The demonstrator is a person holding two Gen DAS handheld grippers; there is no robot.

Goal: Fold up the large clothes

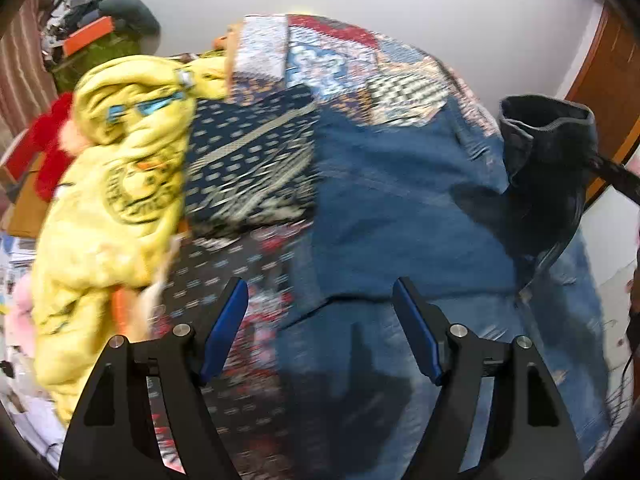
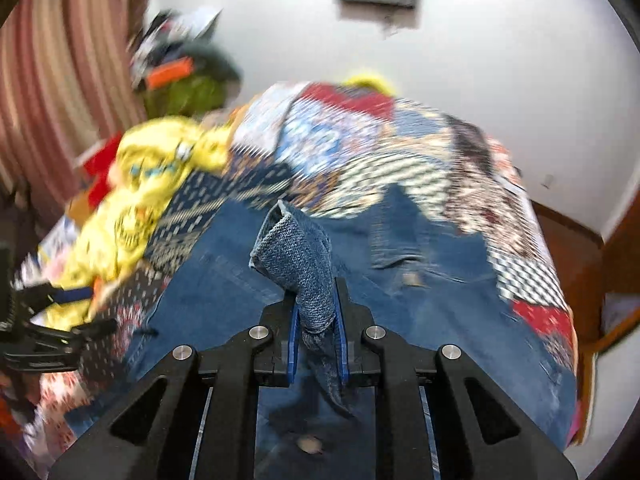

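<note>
Left wrist: left gripper [image 1: 320, 320] open over jeans [image 1: 400, 208]; yellow garment [image 1: 120, 184] beside. Right gripper [image 2: 316, 320] pinching denim fold.

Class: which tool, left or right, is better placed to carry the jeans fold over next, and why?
Right. The right tool is already shut on a lifted edge of the blue denim jeans; the left tool hangs open and empty above them.

Coarse-woven denim jeans [image 2: 304, 272], seemingly matt.
</note>
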